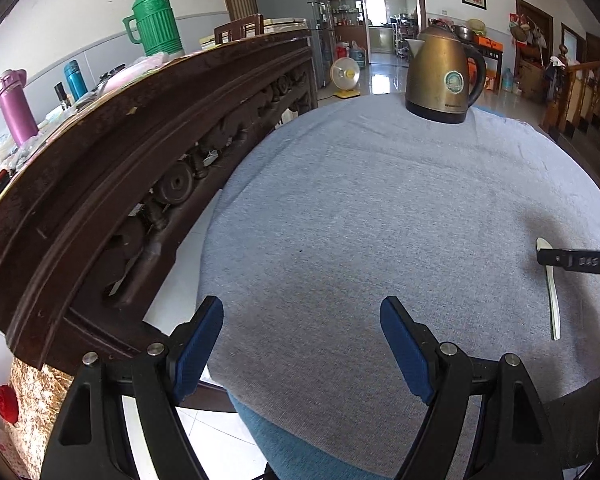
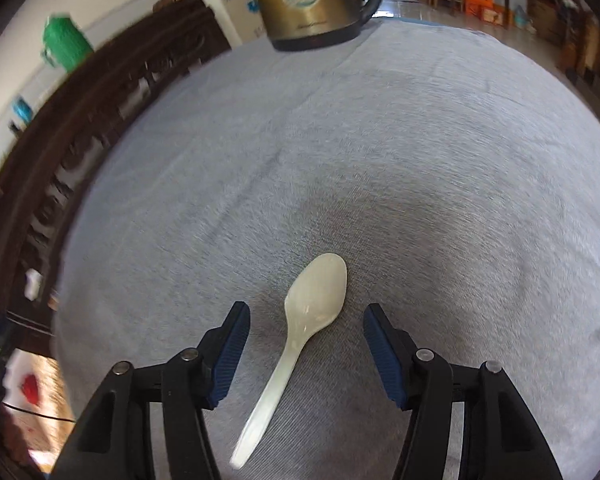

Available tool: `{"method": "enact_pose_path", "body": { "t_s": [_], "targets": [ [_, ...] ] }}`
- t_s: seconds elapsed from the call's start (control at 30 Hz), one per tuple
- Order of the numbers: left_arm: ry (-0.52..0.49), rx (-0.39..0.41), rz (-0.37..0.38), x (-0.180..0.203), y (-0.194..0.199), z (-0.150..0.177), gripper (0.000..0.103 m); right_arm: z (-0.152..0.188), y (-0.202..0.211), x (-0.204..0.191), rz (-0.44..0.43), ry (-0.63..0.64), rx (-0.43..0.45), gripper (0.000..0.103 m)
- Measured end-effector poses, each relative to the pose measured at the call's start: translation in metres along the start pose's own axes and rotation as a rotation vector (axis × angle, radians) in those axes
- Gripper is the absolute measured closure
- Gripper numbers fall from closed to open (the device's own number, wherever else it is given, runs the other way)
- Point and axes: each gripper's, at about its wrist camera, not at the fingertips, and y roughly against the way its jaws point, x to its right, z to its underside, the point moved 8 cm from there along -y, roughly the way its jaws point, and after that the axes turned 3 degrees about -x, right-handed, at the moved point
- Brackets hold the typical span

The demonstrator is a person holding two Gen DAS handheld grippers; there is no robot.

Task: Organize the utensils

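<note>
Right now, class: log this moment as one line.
right gripper: open, straddling white plastic spoon | left gripper: open, empty | grey cloth

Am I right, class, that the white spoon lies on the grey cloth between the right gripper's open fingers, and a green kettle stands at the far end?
Not quite. The kettle is brass-coloured, not green, as the right wrist view shows. The white spoon does lie on the grey cloth between the right gripper's open fingers.

a white plastic spoon (image 2: pixel 314 312) lies flat on the grey cloth (image 2: pixel 380 140), bowl up, bowl end pointing to one o'clock and handle to seven.
</note>
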Motion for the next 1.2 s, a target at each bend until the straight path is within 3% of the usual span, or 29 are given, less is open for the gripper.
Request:
{"method": "enact_pose_path", "body": {
  "t_s": [0.07, 0.23, 0.4, 0.43, 0.47, 0.5, 0.57, 0.8, 1.0, 1.2],
  "targets": [
    [-0.003, -0.002, 0.002, 0.002, -0.002, 0.0, 0.022, -0.001, -0.002, -0.003, 0.076, 0.064, 0.014, 0.069],
    [0.002, -0.012, 0.008, 0.002, -0.008, 0.0, 0.022, 0.0, 0.006, -0.003, 0.035, 0.074, 0.027, 0.069],
    [-0.007, -0.015, -0.003, 0.002, -0.013, -0.002, 0.022, -0.013, 0.064, -0.007, -0.306, -0.033, 0.22, 0.067],
    [-0.007, -0.016, -0.003, 0.003, -0.013, -0.003, 0.022, -0.016, 0.08, -0.002, -0.426, -0.083, 0.268, 0.064],
    [-0.008, -0.016, -0.003, 0.004, -0.014, -0.004, 0.022, -0.017, 0.087, 0.004, -0.488, -0.125, 0.297, 0.046],
    [-0.011, -0.015, -0.003, 0.005, -0.015, -0.005, 0.022, -0.017, 0.091, 0.014, -0.518, -0.163, 0.324, 0.041],
    [-0.02, -0.01, -0.005, 0.008, -0.015, -0.006, 0.022, -0.016, 0.094, 0.031, -0.502, -0.203, 0.363, 0.041],
    [-0.054, -0.015, -0.002, 0.025, -0.025, -0.01, 0.022, 0.011, 0.064, 0.078, -0.407, -0.29, 0.315, 0.042],
    [-0.187, 0.005, 0.143, 0.083, -0.033, -0.014, 0.022, 0.022, 0.044, 0.076, -0.444, -0.308, 0.294, 0.042],
    [-0.289, -0.034, 0.338, 0.143, -0.058, -0.012, 0.025, 0.028, 0.033, 0.071, -0.504, -0.318, 0.288, 0.042]
  ]
}}
